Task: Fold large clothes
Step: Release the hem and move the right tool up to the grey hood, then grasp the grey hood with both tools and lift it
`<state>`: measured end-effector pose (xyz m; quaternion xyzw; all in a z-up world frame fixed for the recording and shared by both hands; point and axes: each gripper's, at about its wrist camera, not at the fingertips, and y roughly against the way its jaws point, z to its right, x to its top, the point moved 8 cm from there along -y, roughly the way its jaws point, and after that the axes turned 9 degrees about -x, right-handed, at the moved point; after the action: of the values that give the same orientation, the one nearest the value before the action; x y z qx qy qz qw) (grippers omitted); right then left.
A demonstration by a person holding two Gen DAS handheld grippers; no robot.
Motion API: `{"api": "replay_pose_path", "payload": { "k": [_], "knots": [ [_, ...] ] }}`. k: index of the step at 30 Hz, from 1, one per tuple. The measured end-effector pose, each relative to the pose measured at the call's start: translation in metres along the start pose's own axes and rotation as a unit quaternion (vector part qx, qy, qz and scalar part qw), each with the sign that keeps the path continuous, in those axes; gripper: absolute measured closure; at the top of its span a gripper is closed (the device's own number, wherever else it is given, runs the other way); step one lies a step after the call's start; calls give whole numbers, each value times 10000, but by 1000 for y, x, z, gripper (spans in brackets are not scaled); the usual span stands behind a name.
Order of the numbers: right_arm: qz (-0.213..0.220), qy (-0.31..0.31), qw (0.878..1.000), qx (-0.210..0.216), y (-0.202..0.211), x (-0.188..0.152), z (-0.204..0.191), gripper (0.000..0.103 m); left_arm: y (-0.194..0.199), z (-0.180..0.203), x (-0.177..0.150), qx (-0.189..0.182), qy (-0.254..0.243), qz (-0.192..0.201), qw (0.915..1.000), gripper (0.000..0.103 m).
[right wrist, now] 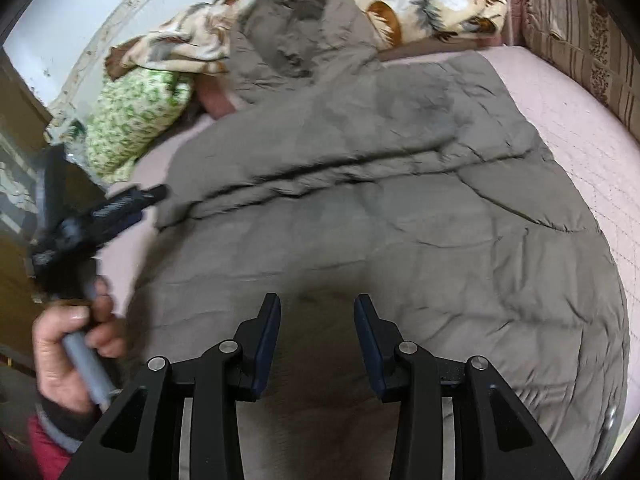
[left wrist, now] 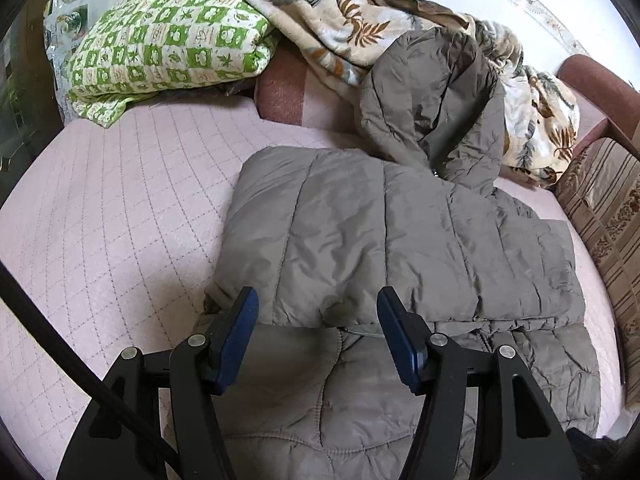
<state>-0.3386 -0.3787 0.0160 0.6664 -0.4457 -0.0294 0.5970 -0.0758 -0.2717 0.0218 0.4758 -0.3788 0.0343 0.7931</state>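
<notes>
A large grey-brown quilted puffer jacket (left wrist: pixel 380 232) lies on the pink quilted bed cover (left wrist: pixel 120 200), partly folded, its upper part with the hood leaning up against the bedding behind. It fills the right wrist view (right wrist: pixel 380 220). My left gripper (left wrist: pixel 318 300) is open and empty, its fingers just above the jacket's near folded edge. My right gripper (right wrist: pixel 317 308) is open and empty, hovering over the jacket's lower part. The left gripper also shows in the right wrist view (right wrist: pixel 132 200), held by a hand at the jacket's left edge.
A green-and-white patterned quilt (left wrist: pixel 168 52) and a beige leaf-print blanket (left wrist: pixel 320 12) are piled at the back. A striped cushion (left wrist: pixel 604 208) lines the right side. A dark wooden edge (right wrist: pixel 16 120) stands to the left.
</notes>
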Motion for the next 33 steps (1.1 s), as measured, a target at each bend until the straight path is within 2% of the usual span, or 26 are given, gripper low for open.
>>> {"api": "replay_pose_path", "payload": {
  "k": [4,10,14,21,23,24,25,28,31,33],
  "knots": [
    [159,102,9996,201,33,20,-31,61,5,-4,0,3,-7,60,10000,42],
    [458,223,9975,499,79,79,-80,61,7,-9,5,24,27,122,9999,42],
    [700,398,9958,433,92,114,-97,57,3,-7,8,140,-100,149,9997,42],
    [507,766,9958,16,63,143,-94,56,-21,5,9,181,-290,-45,9994,42],
    [528,883,9945,-186,55,158,-89,56,-20,12,14,121,-322,44,9994,39],
    [560,924,9937,-279,51,169,-87,56,-18,16,18,51,-327,122,9994,33],
    [591,958,9930,-346,48,181,-85,56,-15,18,22,-10,-329,213,9992,32],
    [733,870,9925,-448,37,224,-78,56,-5,19,31,-66,-339,522,9980,31],
    [858,612,9938,-365,25,271,-73,56,-1,18,38,92,-486,753,9959,31],
    [1109,667,9899,-573,14,310,-74,56,-3,21,41,90,-596,825,9948,31]
  ]
}}
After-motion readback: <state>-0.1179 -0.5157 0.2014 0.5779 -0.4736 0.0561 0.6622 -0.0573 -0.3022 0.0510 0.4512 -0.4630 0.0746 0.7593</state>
